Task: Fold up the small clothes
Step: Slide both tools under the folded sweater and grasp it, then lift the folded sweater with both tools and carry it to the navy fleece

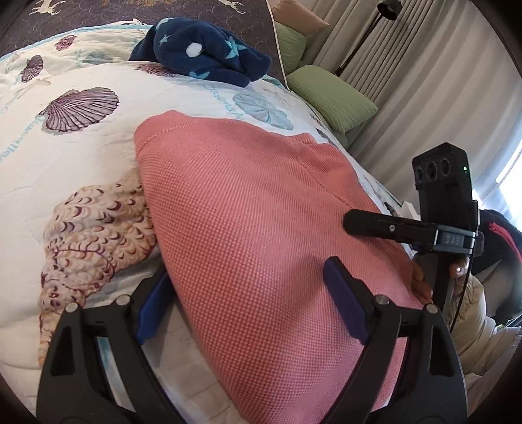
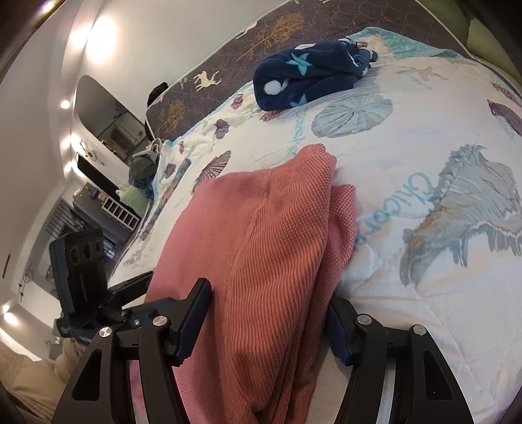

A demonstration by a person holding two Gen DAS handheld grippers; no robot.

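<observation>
Left gripper point(image 1: 248, 306) and right gripper point(image 2: 264, 321), jaws spread, straddling folded pink garment point(image 1: 261, 234) on seashell quilt point(image 1: 65, 169), navy fleece point(image 1: 208, 52) beyond.

Count: 2 garments on the quilt point(image 1: 98, 169) – 1 pink knit garment point(image 1: 254, 228), 1 navy star-print fleece point(image 1: 208, 52). 2 green pillows point(image 1: 332, 94) at the far edge. 2 grippers: left gripper point(image 1: 248, 300), right gripper point(image 2: 267, 313)

A big bed w/ a white shell quilt point(image 2: 407, 202) fills the room. Green pillows point(image 1: 332, 94) sit at the bed's far right corner, by grey curtains point(image 1: 424, 81) & a black lamp point(image 1: 385, 9). White wall point(image 2: 163, 39) w/ bright lights point(image 2: 65, 104), a mirror point(image 2: 104, 111) & shelves point(image 2: 120, 208).
</observation>
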